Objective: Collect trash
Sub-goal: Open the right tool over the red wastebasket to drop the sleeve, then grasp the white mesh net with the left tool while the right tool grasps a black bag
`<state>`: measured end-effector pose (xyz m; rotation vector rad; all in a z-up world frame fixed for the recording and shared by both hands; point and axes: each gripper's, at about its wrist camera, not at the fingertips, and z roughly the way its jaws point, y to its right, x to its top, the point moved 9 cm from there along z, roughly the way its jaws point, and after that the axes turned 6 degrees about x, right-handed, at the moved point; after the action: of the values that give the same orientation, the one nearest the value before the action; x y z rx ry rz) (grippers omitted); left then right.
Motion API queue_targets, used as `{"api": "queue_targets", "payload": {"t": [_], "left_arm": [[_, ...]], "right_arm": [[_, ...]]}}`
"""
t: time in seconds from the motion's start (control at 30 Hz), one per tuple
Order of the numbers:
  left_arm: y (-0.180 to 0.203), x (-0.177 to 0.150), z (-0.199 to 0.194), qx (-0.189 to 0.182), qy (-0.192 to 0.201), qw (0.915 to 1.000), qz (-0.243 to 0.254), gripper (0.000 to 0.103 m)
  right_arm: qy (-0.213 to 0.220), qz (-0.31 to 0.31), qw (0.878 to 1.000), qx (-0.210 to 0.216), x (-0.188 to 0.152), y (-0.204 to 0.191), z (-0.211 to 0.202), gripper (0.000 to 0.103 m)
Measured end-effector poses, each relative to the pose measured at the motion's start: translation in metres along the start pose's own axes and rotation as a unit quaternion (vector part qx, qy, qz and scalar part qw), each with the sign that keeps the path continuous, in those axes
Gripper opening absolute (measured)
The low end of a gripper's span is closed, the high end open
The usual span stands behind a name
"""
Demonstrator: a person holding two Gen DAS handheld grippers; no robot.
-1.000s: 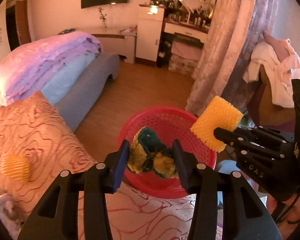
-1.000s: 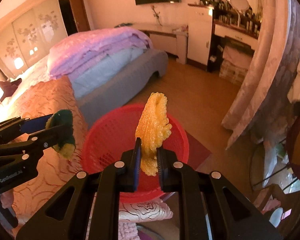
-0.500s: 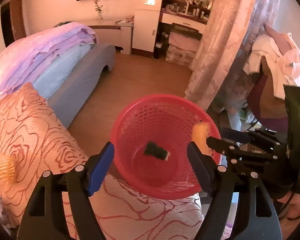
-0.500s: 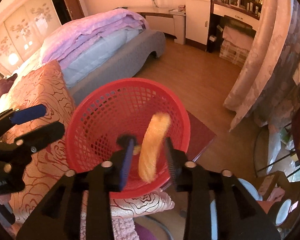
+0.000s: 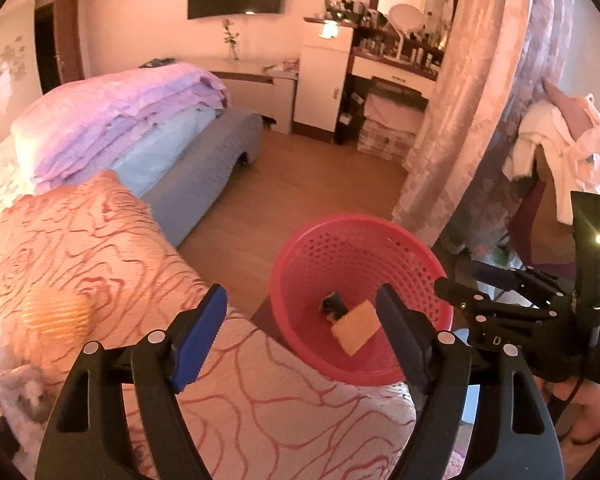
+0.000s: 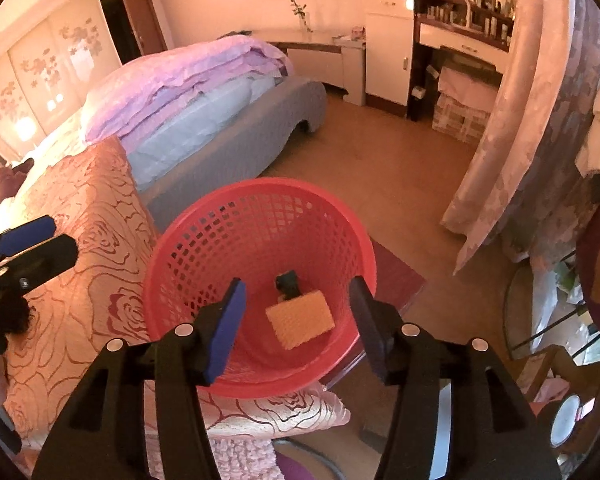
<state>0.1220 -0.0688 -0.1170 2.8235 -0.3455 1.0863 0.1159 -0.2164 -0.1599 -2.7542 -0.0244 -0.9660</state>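
Right wrist view is looking down past the right tool (image 6: pixel 298 320), which is hanging directly above a round red plastic mesh basket (image 6: pixel 204 240). Its jaws are widening at this moment, with nothing gripped between the blue pads; placing the tool over the basket mouth is what lets a released piece fall straight inside. At the basket floor a flat yellow-orange rectangle of ribbed foam netting (image 6: pixel 300 320) is lying tilted, its surface finely gridded and soft-looking. Touching its far edge, a small dark green crumpled scrap (image 6: pixel 287 283) is sitting, too small to tell its material. The basket is standing on the wooden floor (image 6: pixel 380 176), pressed against the edge of a bed covered by a pink-orange quilt with a rose pattern (image 6: pixel 80 240), so trash from the bed has a short way to travel.

In the left wrist view, the left tool (image 5: pixel 300 328) is also spread wide and carrying nothing, its pads well apart, aimed between the quilt (image 5: pixel 80 248) and the basket (image 5: pixel 320 248). A second round yellow-orange piece of foam netting (image 5: pixel 58 314) is lying blurred on the quilt, well apart from the basket; in my judgement it is the next item to collect. The right tool (image 5: pixel 456 284) is showing at the basket's right rim, the two dropped pieces (image 5: pixel 356 330) (image 5: pixel 332 305) lying below
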Motion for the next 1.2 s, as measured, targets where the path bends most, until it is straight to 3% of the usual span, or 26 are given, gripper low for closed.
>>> {"api": "queue_targets", "payload": {"t": [0.17,0.37,0.83,1.2], "left_arm": [[-0.018,-0.002,-0.027,0.026,0.026,0.9992,-0.014,0.076],[-0.039,-0.011,-0.055,0.048,0.039,0.9974,-0.037,0.079],[-0.115,-0.049,-0.107,0.110,0.042,0.9885,-0.095,0.080],[-0.218,-0.084,-0.159,0.189,0.042,0.9677,-0.162,0.080]], "right_arm": [[0.044,-0.017,0.999,-0.002,0.011,-0.014,-0.019,0.070],[0.070,-0.031,0.997,0.013,0.015,-0.034,-0.037,0.077],[0.079,-0.092,0.990,0.077,0.005,-0.114,-0.057,0.082],[0.052,-0.108,0.987,0.105,-0.013,-0.145,-0.050,0.083]]}}
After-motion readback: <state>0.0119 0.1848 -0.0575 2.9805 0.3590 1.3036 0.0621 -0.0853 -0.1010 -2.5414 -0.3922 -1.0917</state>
